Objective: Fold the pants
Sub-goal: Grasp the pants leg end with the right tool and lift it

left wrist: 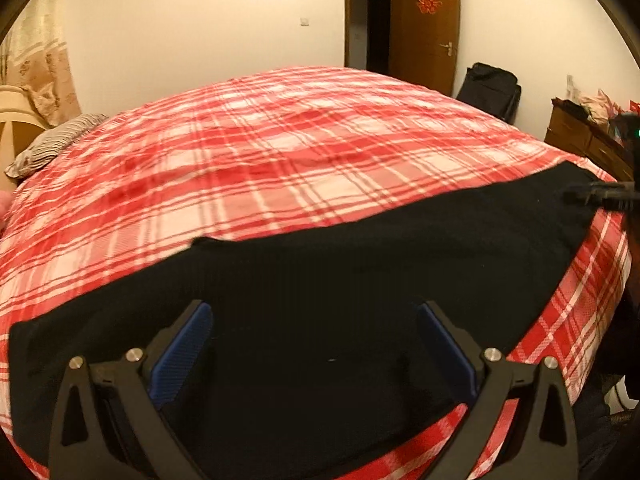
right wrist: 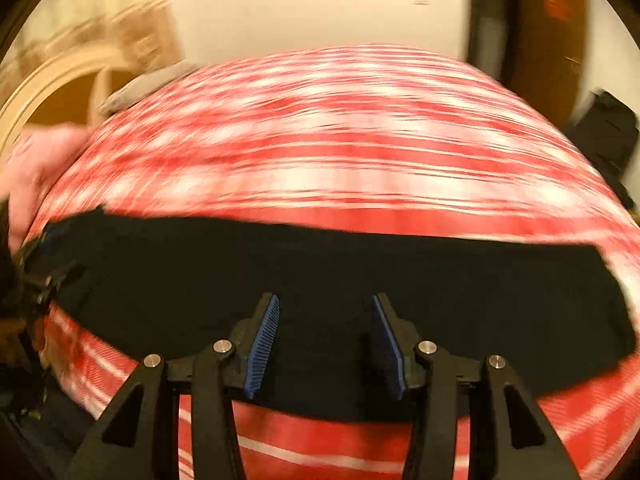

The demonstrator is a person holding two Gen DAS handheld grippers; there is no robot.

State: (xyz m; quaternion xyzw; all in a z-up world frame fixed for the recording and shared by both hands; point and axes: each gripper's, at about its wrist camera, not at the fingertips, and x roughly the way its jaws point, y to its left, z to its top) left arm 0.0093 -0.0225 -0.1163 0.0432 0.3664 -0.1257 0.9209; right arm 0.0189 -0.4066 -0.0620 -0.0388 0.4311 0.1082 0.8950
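Observation:
Black pants (left wrist: 320,264) lie stretched sideways along the near edge of a bed with a red and white plaid sheet (left wrist: 280,152). My left gripper (left wrist: 314,312) hovers over the left part of the pants, its blue pads wide apart with nothing between them. In the right wrist view, which is motion-blurred, the pants (right wrist: 320,264) run as a dark band across the sheet (right wrist: 320,140). My right gripper (right wrist: 325,302) is open above their middle, pads clear of the cloth. The right gripper (left wrist: 580,196) also shows at the pants' right end, and the left gripper (right wrist: 44,260) at their left end.
A striped pillow (left wrist: 56,144) lies at the bed's far left by a headboard (right wrist: 60,80). Something pink (right wrist: 36,168) sits beside it. An open wooden door (left wrist: 424,24), a black bag (left wrist: 490,88) and a cluttered wooden dresser (left wrist: 580,140) stand beyond the bed on the right.

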